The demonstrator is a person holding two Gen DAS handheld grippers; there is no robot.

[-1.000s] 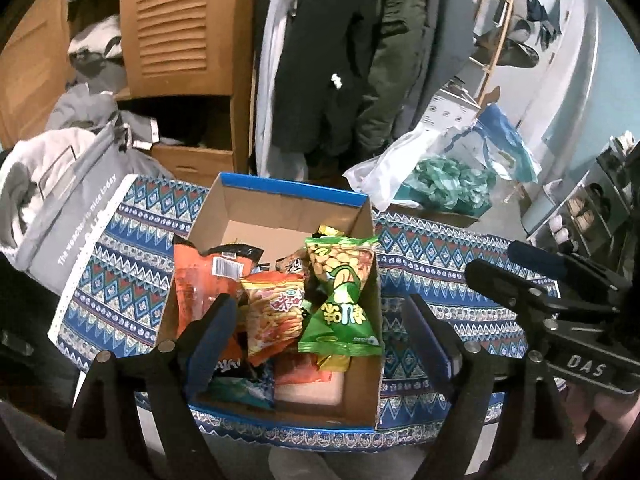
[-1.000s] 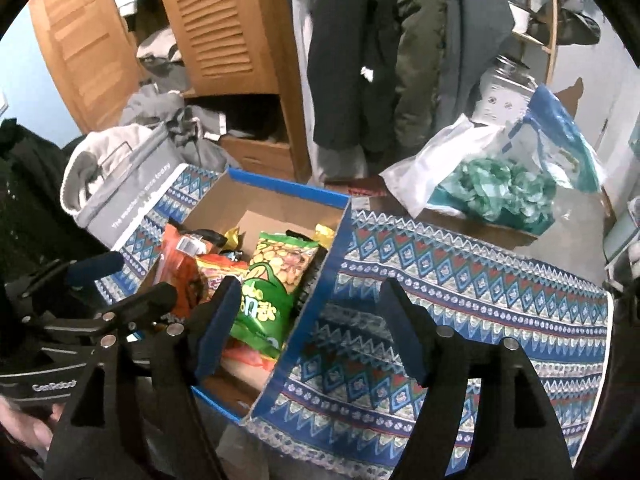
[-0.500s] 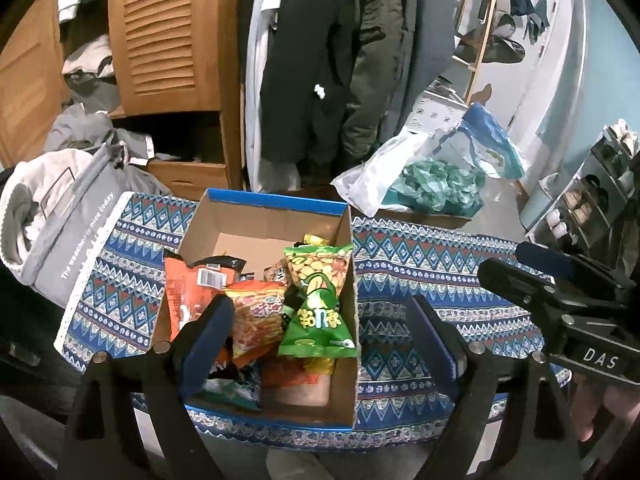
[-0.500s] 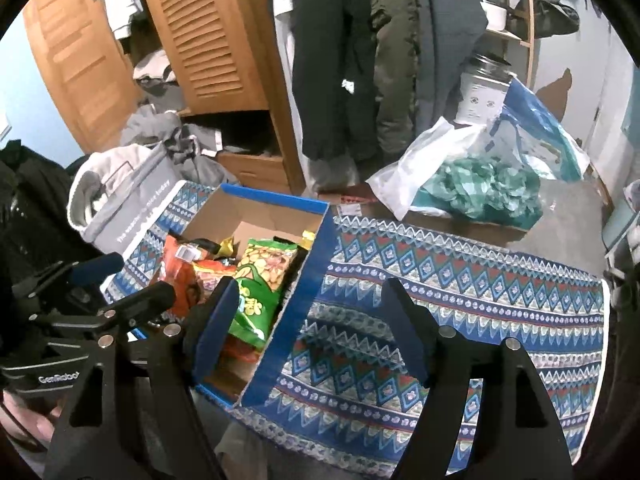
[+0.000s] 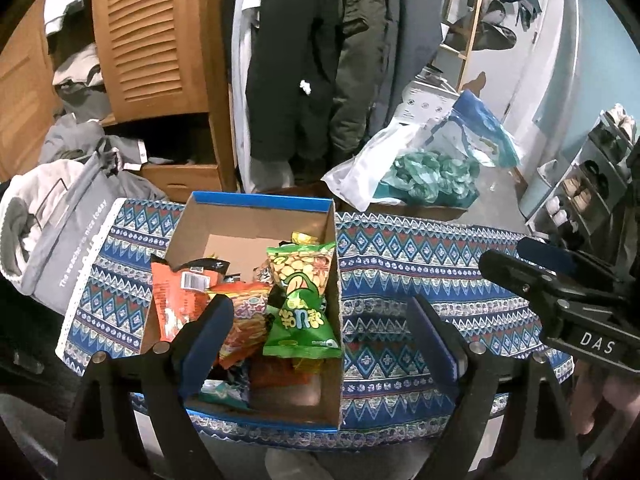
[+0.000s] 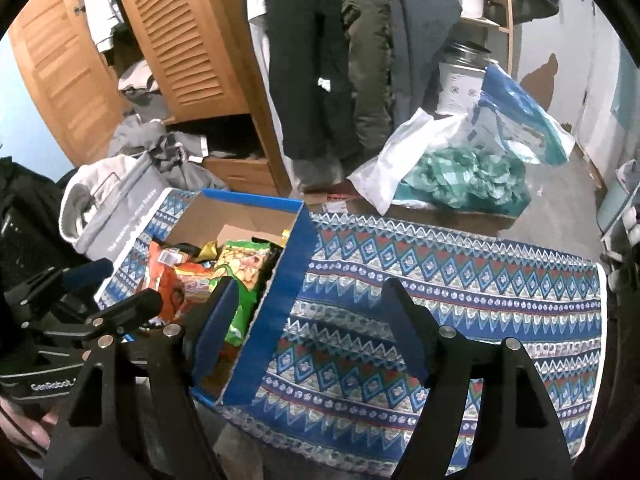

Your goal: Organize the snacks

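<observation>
Cardboard box (image 5: 256, 220) of snacks, bare patterned cloth (image 6: 440, 280) beside

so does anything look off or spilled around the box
Nothing has spilled: the cloth beside the box holds no loose packs. Inside, the packs lie jumbled, the green bag leaning on the right wall and the orange bag tilted at the left. Both grippers are open and empty.

a table (image 5: 420, 264) draped in a blue patterned cloth (image 6: 460, 288) is carrying an open cardboard box (image 5: 256, 224) of snack packets toward its left side. a grey bag (image 5: 64, 232) is leaning against the table's left edge.
</observation>
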